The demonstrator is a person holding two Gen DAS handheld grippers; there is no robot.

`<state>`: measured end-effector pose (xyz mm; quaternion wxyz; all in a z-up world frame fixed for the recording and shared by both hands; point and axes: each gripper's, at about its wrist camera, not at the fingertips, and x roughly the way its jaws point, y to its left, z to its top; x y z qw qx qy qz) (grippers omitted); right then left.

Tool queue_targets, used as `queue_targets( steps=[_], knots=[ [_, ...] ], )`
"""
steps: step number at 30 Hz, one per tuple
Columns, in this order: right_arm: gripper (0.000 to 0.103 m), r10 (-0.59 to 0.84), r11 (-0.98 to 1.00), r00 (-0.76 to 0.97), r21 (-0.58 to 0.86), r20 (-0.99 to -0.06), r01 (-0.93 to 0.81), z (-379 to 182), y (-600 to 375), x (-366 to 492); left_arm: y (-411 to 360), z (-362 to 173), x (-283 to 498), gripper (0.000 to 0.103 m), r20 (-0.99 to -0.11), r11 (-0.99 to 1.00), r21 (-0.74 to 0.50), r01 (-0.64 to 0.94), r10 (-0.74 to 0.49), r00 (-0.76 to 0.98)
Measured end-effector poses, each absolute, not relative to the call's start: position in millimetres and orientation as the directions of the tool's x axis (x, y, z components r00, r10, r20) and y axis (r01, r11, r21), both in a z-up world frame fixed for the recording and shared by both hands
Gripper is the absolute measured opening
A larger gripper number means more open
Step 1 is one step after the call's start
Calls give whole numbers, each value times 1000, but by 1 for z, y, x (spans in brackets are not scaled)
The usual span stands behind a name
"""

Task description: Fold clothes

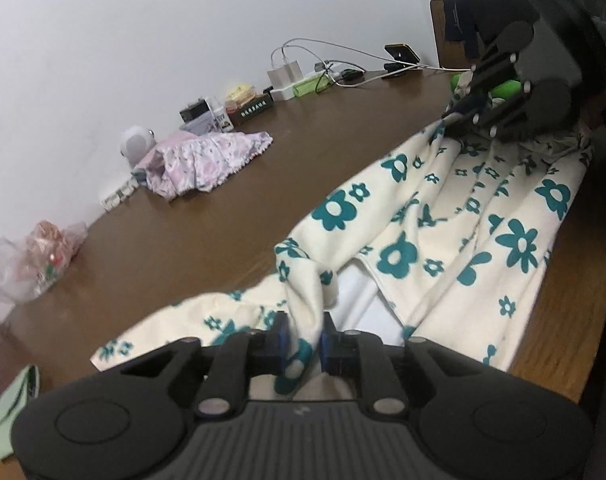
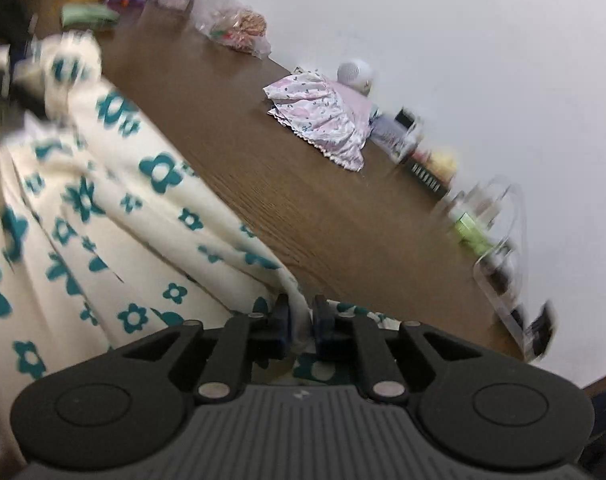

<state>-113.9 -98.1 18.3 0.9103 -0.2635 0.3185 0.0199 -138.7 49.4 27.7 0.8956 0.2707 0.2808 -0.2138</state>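
Observation:
A cream garment with teal flowers (image 1: 443, 232) stretches across the brown table (image 1: 207, 216) between my two grippers. My left gripper (image 1: 305, 344) is shut on a bunched corner of it at the near end. The right gripper (image 1: 463, 110) shows at the far end in the left wrist view, pinching the other edge. In the right wrist view that gripper (image 2: 301, 320) is shut on a fold of the same cloth (image 2: 103, 216), which hangs in pleats to the left. A folded pink floral garment (image 1: 207, 160) lies further back on the table (image 2: 263, 184).
Chargers and cables (image 1: 299, 76), small boxes (image 1: 227, 112), a white round device (image 1: 137, 144) and a phone (image 1: 401, 54) line the wall side. A plastic bag (image 1: 35, 260) sits at the left end, a green cloth (image 1: 15, 408) near the front edge. A chair back (image 1: 447, 36) stands beyond.

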Motion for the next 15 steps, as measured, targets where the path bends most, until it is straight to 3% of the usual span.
queue_targets(
  steps=[3,5,7,15],
  knots=[
    [23,-79,889,786,-401,-613,-223,34,-115,-125,58,35,-145,35,-604,757,347,553,-271,750],
    [25,-43,905,779,-355,-625,-235,44,-126,-133,67,46,-145,55,-567,759,342,554,-304,766],
    [25,-27,907,772,-339,-635,-248,44,-129,-134,73,53,-137,62,-548,764,343,547,-311,777],
    [18,-112,879,771,-424,-627,-217,22,-107,-120,76,27,-95,62,-643,769,296,567,-279,714]
  ],
)
